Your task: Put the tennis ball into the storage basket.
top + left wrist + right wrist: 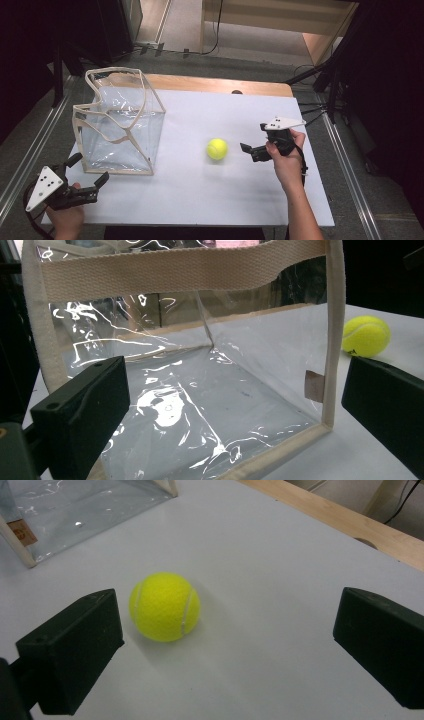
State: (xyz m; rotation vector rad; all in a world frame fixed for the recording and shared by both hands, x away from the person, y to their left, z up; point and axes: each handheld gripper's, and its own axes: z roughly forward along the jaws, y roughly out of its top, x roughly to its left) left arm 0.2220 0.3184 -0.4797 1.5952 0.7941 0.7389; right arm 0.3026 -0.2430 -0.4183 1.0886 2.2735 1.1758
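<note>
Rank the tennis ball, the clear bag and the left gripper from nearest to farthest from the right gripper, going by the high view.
From the right gripper:
1. Tennis ball, just to its left on the white table.
2. Clear bag, standing at the table's left.
3. Left gripper, at the near left corner.

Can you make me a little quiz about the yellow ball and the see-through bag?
1. True or false: the fuzzy yellow tennis ball is inside the clear plastic bag with cream fabric trim.
2. Which gripper is nearer the ball? A. left gripper B. right gripper
3. Fill in: both grippers' jaws stand ____.

Key: 1. False, it sits on the white table beside the bag. 2. B. 3. open.
</note>
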